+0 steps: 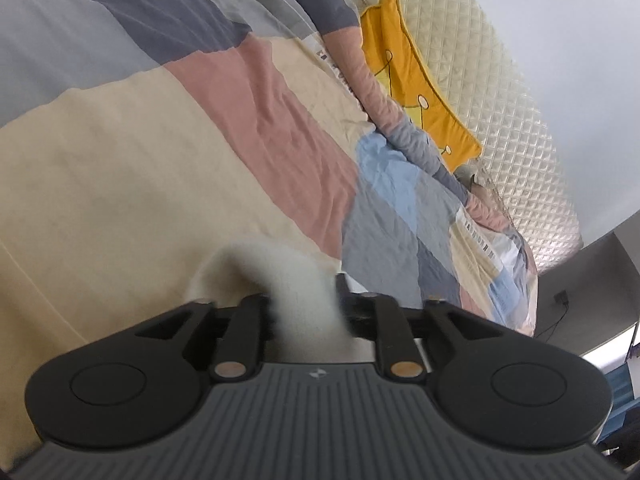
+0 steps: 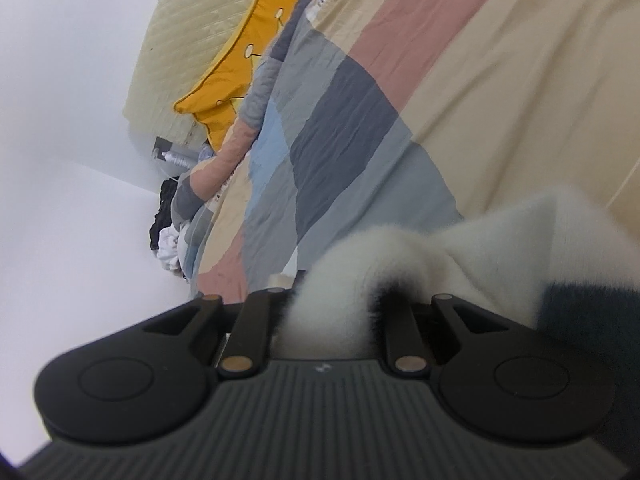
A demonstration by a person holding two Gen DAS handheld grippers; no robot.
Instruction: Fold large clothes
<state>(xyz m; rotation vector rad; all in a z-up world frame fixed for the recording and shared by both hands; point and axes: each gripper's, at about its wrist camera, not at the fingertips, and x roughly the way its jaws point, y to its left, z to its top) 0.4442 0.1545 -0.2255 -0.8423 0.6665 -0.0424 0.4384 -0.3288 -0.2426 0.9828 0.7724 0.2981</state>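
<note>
1. Setting: a bedroom in a home.
2. A bed fills most of both views, covered by a patchwork quilt (image 1: 168, 128) in cream, pink, grey and blue blocks.
3. A quilted cream headboard (image 1: 500, 92) stands at the far end of the bed, against a plain white wall (image 2: 60, 80).
4. A yellow cushion (image 1: 416, 80) leans on the headboard.
5. A heap of dark and white clothing (image 2: 166, 236) lies beside the bed.
6. A bottle (image 2: 176, 157) lies on a surface near the headboard.
</note>
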